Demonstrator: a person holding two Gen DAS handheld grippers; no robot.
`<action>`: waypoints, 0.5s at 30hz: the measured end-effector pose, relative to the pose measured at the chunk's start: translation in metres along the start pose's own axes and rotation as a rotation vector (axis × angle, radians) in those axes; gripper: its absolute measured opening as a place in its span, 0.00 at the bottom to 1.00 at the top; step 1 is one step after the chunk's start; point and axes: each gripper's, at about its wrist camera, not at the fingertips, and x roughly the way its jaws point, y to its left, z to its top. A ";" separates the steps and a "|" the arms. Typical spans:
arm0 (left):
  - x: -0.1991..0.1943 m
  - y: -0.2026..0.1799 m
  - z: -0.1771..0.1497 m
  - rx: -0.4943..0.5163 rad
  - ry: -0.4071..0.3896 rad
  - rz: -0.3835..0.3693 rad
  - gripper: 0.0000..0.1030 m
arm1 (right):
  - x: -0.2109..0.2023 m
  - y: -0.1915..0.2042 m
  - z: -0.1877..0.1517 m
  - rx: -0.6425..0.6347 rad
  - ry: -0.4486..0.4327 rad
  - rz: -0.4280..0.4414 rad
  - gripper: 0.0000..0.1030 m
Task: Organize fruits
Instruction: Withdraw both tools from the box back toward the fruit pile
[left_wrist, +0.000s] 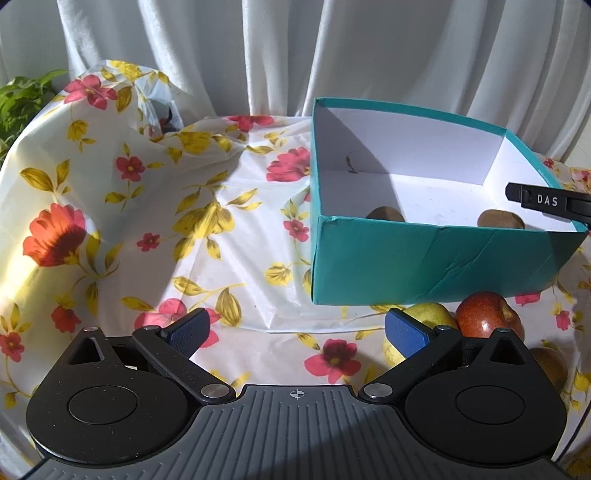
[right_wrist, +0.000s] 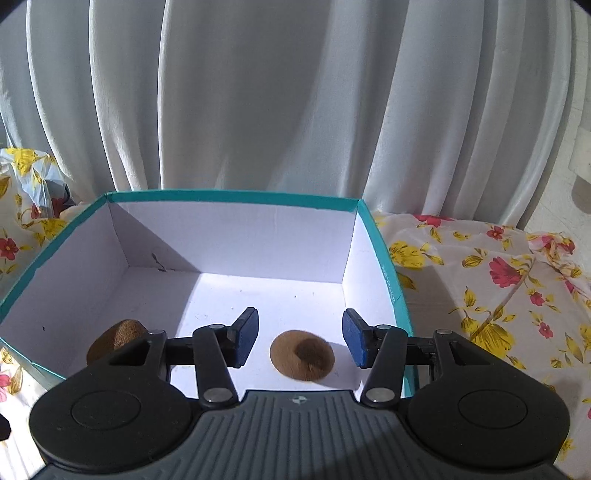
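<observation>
The left hand-held gripper (left_wrist: 295, 332) hangs low over the counter (left_wrist: 258, 302) with its blue pads (left_wrist: 188, 330) spread wide and nothing between them. Beneath it lies the flowered plastic cloth (left_wrist: 155, 206) that covers the counter. Just past its right pad sit a yellow-green pear (left_wrist: 430, 314) and a red apple (left_wrist: 485, 314), side by side and close to touching, both outside the teal box (left_wrist: 424, 266) and right against its near wall. Another brownish fruit (left_wrist: 550, 365) shows at the right edge, partly hidden by the gripper body; what kind it is cannot be told.

The right hand-held gripper (right_wrist: 300, 339) is poised over the near part of the box (right_wrist: 236, 195), its jaws released and holding nothing. One kiwi (right_wrist: 302, 355) rests on the white floor of the box, directly below the gap between the pads and touching neither. A second kiwi (right_wrist: 114, 339) lies further left inside the box, near the front wall and partly behind the gripper's left finger linkage.

In the left wrist view both kiwis peek over the front wall, one toward the left (left_wrist: 384, 213) and one toward the right (left_wrist: 500, 219), with the tip of the right hand-held gripper (left_wrist: 550, 201) reaching in over the box's right side. A pale curtain (right_wrist: 277, 96) hangs behind the counter, and green leaves (left_wrist: 22, 99) show at the far left
</observation>
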 end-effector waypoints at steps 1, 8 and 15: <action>0.000 -0.002 -0.001 0.008 -0.001 -0.009 1.00 | -0.007 -0.002 0.001 0.010 -0.017 0.008 0.62; -0.008 -0.015 -0.015 0.069 -0.013 -0.111 1.00 | -0.086 -0.010 -0.009 0.047 -0.210 0.059 1.00; -0.027 -0.029 -0.042 0.163 -0.068 -0.205 1.00 | -0.154 -0.004 -0.047 -0.073 -0.553 -0.055 1.00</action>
